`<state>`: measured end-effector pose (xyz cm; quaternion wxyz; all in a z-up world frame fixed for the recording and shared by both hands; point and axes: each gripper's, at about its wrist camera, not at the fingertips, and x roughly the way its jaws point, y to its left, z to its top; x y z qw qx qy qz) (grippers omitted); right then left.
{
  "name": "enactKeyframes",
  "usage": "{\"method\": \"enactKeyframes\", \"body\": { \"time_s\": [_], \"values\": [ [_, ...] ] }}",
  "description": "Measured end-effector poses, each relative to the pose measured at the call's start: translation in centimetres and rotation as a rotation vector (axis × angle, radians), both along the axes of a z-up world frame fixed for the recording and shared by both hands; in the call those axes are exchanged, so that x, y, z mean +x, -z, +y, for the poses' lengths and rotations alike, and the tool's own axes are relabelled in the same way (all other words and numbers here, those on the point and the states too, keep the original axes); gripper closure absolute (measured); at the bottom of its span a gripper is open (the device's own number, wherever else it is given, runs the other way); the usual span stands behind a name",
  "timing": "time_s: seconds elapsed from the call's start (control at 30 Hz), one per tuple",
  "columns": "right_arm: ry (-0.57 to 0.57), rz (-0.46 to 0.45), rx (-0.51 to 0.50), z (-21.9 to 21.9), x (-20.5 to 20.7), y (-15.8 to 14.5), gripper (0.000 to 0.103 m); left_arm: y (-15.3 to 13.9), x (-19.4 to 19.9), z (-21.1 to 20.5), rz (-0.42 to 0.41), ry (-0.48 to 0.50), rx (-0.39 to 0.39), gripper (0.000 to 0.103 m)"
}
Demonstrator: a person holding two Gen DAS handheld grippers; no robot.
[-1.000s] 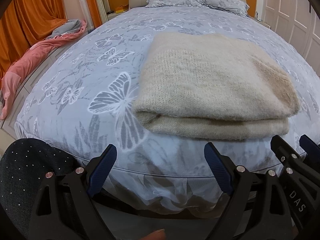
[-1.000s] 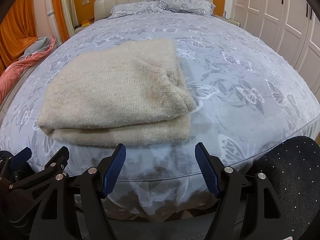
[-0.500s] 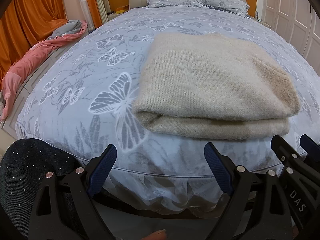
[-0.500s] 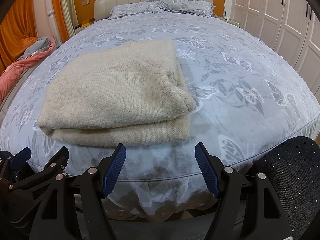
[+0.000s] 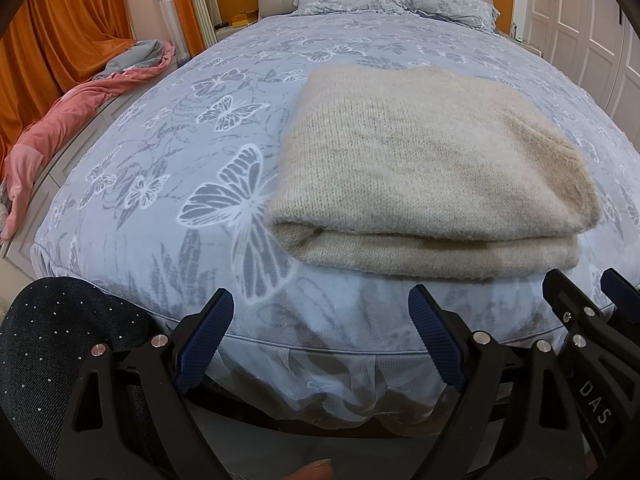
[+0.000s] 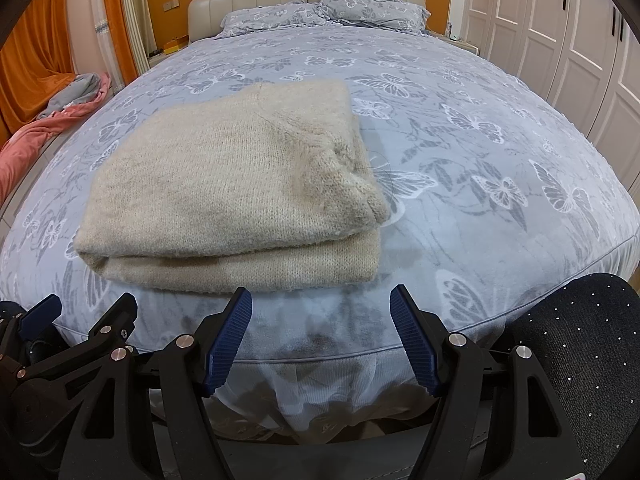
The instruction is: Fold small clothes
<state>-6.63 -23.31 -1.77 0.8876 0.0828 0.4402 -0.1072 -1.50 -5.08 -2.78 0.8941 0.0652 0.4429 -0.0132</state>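
Looking from the foot of the bed (image 5: 168, 184), I count 1 bed, 1 cream sweater (image 5: 424, 168) folded flat near its front edge, 2 pillows (image 6: 320, 12) at the headboard, 1 pink blanket (image 5: 72, 108) off to the left, and 2 grippers. The left gripper (image 5: 320, 340) and right gripper (image 6: 320, 336) both hang spread wide and empty, short of the mattress edge, clear of the knit. The fold looks about finished; if another is wanted, I'd pinch both layers at the front corners together, lift evenly, and lay it over without dragging.
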Motion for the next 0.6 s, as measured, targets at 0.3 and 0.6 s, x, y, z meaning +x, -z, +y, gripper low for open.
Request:
{"method": "enactKeyframes", "body": {
  "time_s": [0.3,0.6],
  "values": [
    [0.003,0.003,-0.003,-0.18,0.06,-0.07,0.033,0.01,-0.05,-0.04,0.004,-0.001,0.001,0.016],
    [0.002,0.001,-0.005,-0.31,0.05,-0.13,0.033,0.08,0.09,0.21,-0.001,-0.013,0.002,0.016]
  ]
}}
